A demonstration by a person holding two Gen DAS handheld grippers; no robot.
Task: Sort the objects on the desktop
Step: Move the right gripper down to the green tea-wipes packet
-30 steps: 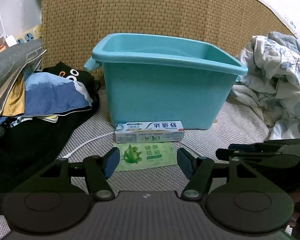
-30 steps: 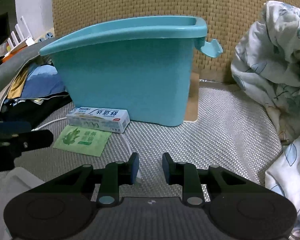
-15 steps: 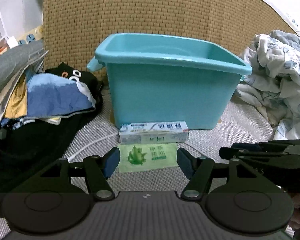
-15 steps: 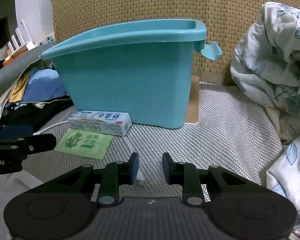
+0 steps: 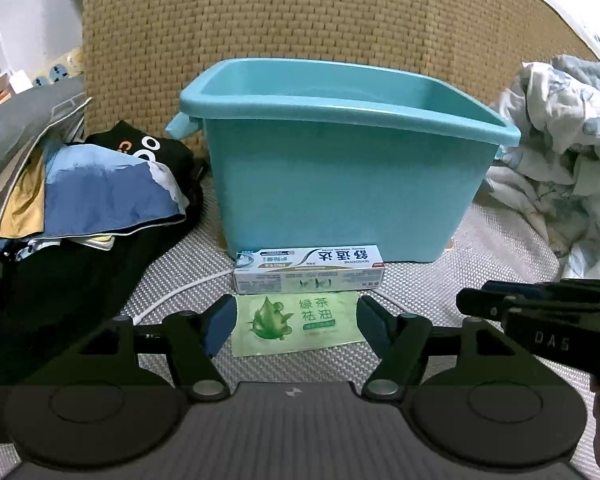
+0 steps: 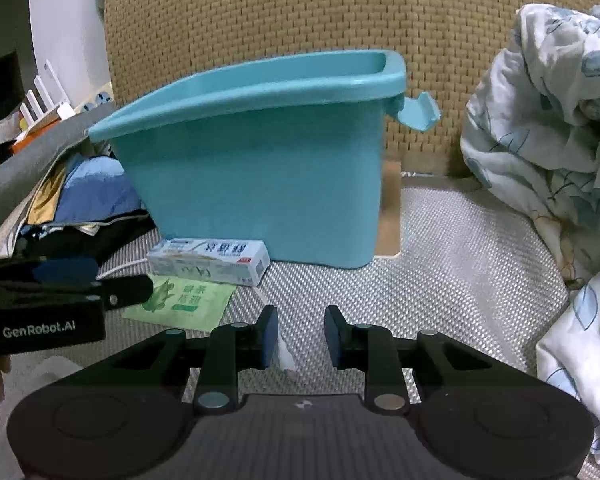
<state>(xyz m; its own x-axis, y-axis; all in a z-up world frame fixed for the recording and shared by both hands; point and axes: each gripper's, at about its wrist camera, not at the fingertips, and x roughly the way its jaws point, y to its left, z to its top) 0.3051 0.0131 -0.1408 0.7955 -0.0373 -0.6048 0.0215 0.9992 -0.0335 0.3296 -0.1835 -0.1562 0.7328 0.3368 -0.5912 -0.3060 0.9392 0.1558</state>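
A teal plastic tub [image 5: 340, 184] stands on the woven mat against the wicker headboard. In front of it lies a white toothpaste box [image 5: 308, 270], and just nearer lies a flat green sachet [image 5: 296, 322]. My left gripper [image 5: 296, 320] is open, low over the mat, with the sachet lying between its blue pads [image 5: 224, 320] and not squeezed. In the right wrist view the tub [image 6: 260, 184], box [image 6: 208, 260] and sachet [image 6: 180, 300] sit to the left. My right gripper [image 6: 302, 336] is open with a narrow gap and nothing in it, to the right of the left gripper [image 6: 100, 284].
A white cable [image 5: 180, 292] runs across the mat; its end [image 6: 286, 356] lies by the right gripper's left pad. A pile of dark and blue clothes [image 5: 100, 200] fills the left. Crumpled floral bedding [image 6: 548, 152] crowds the right. The right gripper's side [image 5: 532, 304] shows at the left view's right edge.
The left gripper has edged slightly closer to the sachet and box, and its jaws stand a touch wider. The right gripper has stayed where it was.
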